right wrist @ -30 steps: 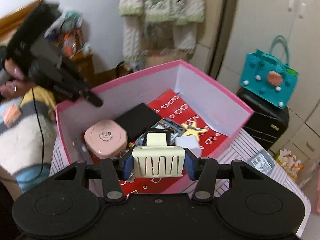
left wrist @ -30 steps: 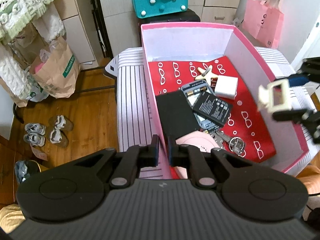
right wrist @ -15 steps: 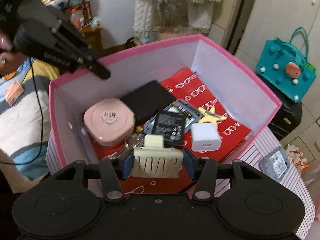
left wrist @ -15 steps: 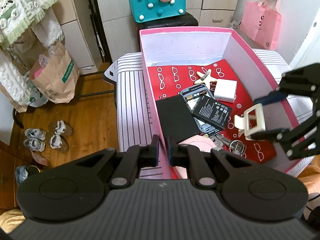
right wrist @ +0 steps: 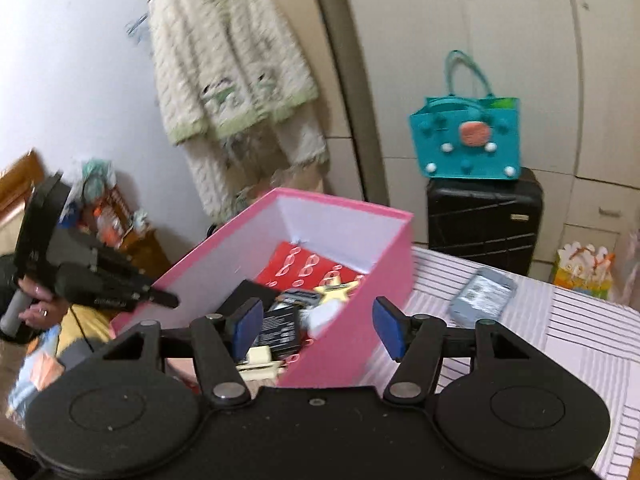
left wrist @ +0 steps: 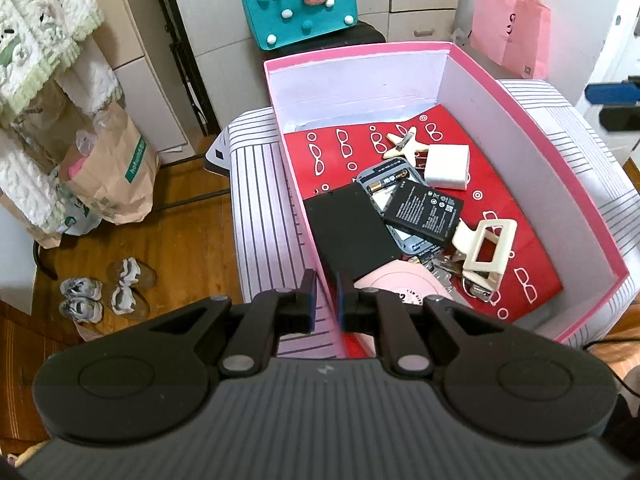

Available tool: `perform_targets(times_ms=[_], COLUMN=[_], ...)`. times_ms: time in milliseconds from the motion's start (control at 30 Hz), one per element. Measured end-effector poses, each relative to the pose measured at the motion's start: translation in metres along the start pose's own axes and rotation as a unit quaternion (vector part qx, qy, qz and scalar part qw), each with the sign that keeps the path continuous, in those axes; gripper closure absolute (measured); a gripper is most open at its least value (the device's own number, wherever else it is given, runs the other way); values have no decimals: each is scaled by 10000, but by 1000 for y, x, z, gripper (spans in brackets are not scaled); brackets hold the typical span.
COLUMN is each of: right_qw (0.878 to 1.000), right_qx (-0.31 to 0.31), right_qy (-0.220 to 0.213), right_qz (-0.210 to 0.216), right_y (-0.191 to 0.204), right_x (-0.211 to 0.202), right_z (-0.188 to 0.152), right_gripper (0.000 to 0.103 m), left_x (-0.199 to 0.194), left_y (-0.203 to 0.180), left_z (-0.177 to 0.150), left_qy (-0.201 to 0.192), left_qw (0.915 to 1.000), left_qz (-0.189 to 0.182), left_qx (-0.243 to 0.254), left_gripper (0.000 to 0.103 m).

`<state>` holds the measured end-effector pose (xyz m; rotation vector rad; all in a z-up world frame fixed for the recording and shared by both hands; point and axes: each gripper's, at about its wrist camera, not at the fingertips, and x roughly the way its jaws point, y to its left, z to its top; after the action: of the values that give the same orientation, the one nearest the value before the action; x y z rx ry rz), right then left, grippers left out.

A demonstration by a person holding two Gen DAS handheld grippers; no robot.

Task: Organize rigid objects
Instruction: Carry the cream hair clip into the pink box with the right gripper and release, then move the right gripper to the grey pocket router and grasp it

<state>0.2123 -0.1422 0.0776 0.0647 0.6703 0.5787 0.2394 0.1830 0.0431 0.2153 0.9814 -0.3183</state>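
Observation:
A pink box [left wrist: 532, 128] with a red patterned lining stands on a striped cloth. In it lie a cream hair claw [left wrist: 486, 252] on top of keys [left wrist: 442, 268], a black battery [left wrist: 424, 212], a white charger [left wrist: 446, 166], a star clip [left wrist: 402, 142], a black case [left wrist: 348, 232] and a pink compact [left wrist: 400, 284]. My left gripper [left wrist: 326, 304] is shut on the box's near left wall. My right gripper [right wrist: 318, 326] hangs outside the box's corner [right wrist: 360, 332], jaws opening, nothing between the pads. The hair claw [right wrist: 260, 362] shows below its left finger.
A grey device [right wrist: 482, 296] lies on the striped cloth [right wrist: 560, 340] right of the box. Behind stand a black suitcase [right wrist: 484, 224] with a teal bag [right wrist: 468, 140] on it, and a pink paper bag [left wrist: 510, 28]. Paper bags and shoes sit on the wooden floor at left.
The right gripper carried the cream hair claw into the box, let it go onto the keys, then drew back out to the right with its jaws widening. The left gripper held still.

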Motion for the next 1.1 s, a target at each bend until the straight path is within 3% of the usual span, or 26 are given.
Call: perform_targets(times_ms=[400, 733, 833, 1000, 1100], right_qw=[9960, 9917, 9893, 9826, 9819], right_qx=[428, 839, 994, 1453, 1422], right_qy=[-319, 197, 337, 583, 742], right_qz=[-718, -954, -1016, -997, -1004], right_y=[-65, -106, -115, -131, -131], right_x=[12, 51, 65, 96, 116], right_z=[-11, -3, -5, -4, 0], right_gripper=[36, 28, 17, 15, 15], left_x=[1, 1, 3, 4, 5], left_y=[-2, -1, -2, -8, -13], left_z=[-2, -3, -3, 0, 1], left_qy=[2, -30, 7, 90, 126], left_qw=[10000, 10000, 10000, 9991, 9980], left_qz=[9, -10, 0, 119, 190], left_qx=[-21, 31, 61, 398, 598], left_gripper=[92, 92, 92, 92, 92])
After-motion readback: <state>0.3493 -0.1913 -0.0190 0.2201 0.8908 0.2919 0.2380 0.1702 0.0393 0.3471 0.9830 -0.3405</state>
